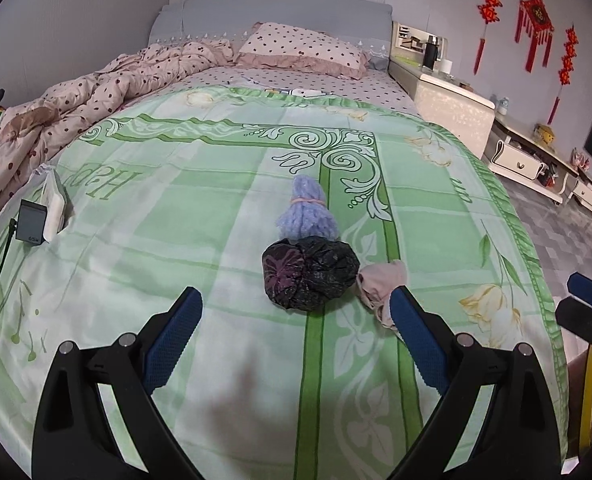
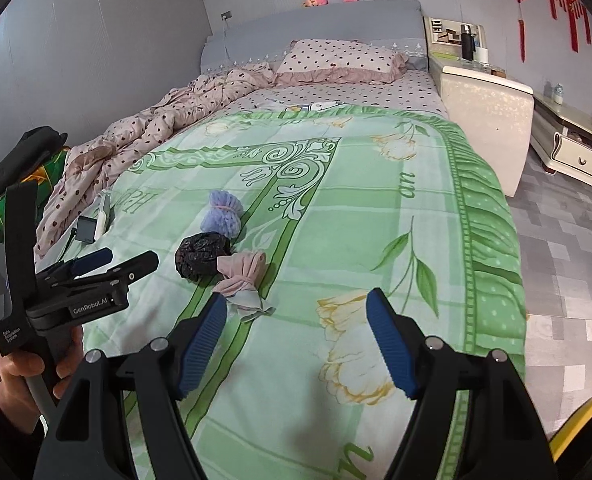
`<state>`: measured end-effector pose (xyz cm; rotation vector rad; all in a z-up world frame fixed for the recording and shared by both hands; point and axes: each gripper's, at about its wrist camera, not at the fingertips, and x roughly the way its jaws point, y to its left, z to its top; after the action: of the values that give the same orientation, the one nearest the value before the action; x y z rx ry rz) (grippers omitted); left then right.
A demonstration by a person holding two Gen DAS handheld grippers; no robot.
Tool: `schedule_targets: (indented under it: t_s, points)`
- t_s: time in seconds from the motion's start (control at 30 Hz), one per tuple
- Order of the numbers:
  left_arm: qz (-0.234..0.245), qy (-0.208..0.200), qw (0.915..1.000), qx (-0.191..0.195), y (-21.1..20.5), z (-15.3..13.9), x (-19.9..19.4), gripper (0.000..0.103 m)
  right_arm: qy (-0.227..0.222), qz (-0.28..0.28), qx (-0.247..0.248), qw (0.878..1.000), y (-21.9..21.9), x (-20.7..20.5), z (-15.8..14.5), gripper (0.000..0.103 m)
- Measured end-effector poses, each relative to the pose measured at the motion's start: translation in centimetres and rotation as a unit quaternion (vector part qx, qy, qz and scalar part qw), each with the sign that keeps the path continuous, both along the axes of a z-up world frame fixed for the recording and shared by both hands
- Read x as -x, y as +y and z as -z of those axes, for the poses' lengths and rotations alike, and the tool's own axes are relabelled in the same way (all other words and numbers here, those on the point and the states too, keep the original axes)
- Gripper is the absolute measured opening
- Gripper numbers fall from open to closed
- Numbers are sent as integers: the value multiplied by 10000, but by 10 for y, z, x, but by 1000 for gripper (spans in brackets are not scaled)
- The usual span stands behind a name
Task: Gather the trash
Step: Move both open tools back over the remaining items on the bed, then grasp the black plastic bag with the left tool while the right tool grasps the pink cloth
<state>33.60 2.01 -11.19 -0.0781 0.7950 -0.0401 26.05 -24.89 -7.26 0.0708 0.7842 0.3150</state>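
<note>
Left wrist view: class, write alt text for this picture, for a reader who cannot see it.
An open left gripper hovers over a green blanket on a bed, its fingers either side of a crumpled black bag. A purple yarn bundle lies just beyond the bag, and a pink cloth beside it.

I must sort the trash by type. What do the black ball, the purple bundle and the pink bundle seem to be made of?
Black ball: probably thin plastic film, glossy and crinkled.
Purple bundle: looks like soft yarn or knit, matte and ribbed.
Pink bundle: seemingly cloth, matte with soft folds.
</note>
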Motion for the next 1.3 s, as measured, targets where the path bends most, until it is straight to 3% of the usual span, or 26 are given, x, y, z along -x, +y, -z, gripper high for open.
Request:
schedule_targets:
  t_s: [0.3,0.8,1.0,1.07,1.13,1.3]
  points:
    - [-40,65,9994,346,20,33,-35,90,141,-498,293,9982,47,-36,47,69]
    - [121,163,9986,493,20,64,-75,89,275,-862,477,9948,88,-70,82,67]
    - [391,281,9965,682,18,75,-78,66,402,-1038,560,9922,98,-74,88,52]
    - [470,281,9956,764,17,74,-79,54,447,-1050,502,9922,98,-74,88,48]
    - [554,292,9950,773,15,75,-78,46,517,-1071,498,9917,98,-75,90,33]
    - [592,276,9948,781,16,72,-76,35,633,-995,467,9919,95,-76,93,16]
